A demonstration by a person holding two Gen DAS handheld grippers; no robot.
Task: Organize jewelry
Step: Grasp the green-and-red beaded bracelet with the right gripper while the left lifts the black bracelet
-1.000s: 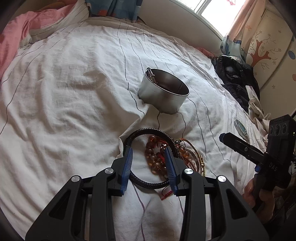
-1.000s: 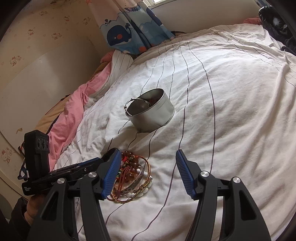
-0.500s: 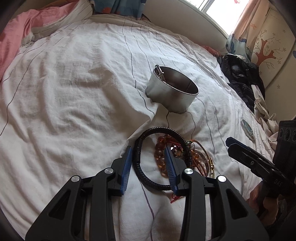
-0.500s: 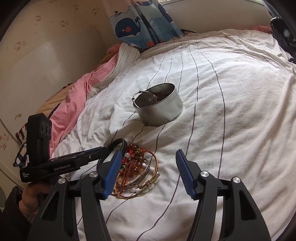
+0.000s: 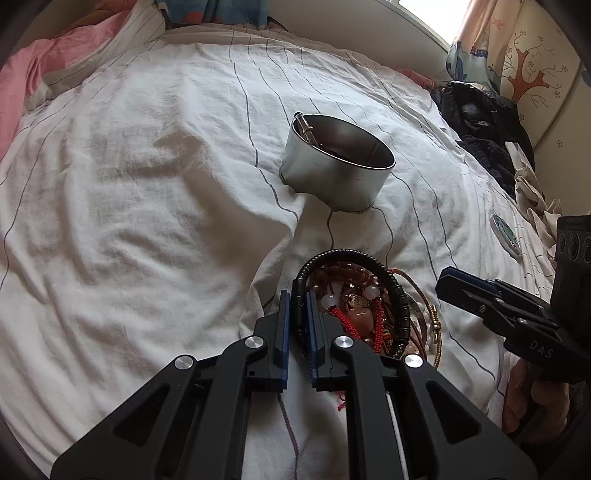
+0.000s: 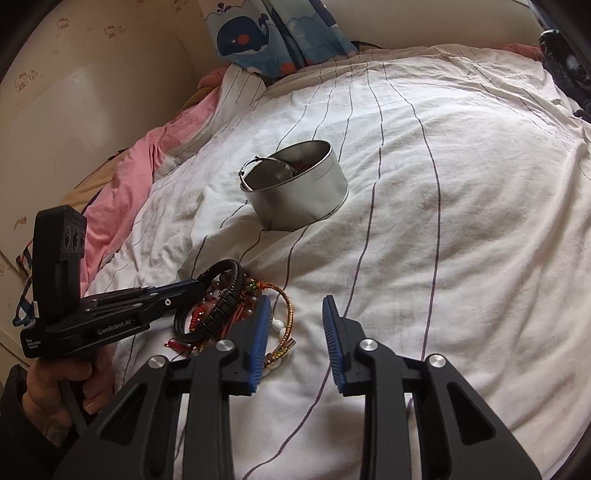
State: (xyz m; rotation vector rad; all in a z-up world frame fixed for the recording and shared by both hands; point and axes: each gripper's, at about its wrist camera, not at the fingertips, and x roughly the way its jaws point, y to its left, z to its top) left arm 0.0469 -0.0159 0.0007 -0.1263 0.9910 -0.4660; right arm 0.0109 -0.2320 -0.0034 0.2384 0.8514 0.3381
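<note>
A pile of jewelry lies on the white striped sheet: amber and red beads, gold chains, white beads. A black braided bracelet rings it. My left gripper is shut on the bracelet's left side; in the right wrist view it grips the bracelet at the pile. A round metal tin stands farther up the bed, with some jewelry inside; it also shows in the right wrist view. My right gripper is open and empty just right of the pile.
A pink blanket lies at the bed's left side. Dark clothes are heaped at the right edge. A small round object lies on the sheet near them. A whale-print curtain hangs behind the bed.
My left gripper has closed its jaws onto the left side of the black bracelet. The right gripper has stayed open beside the pile.
</note>
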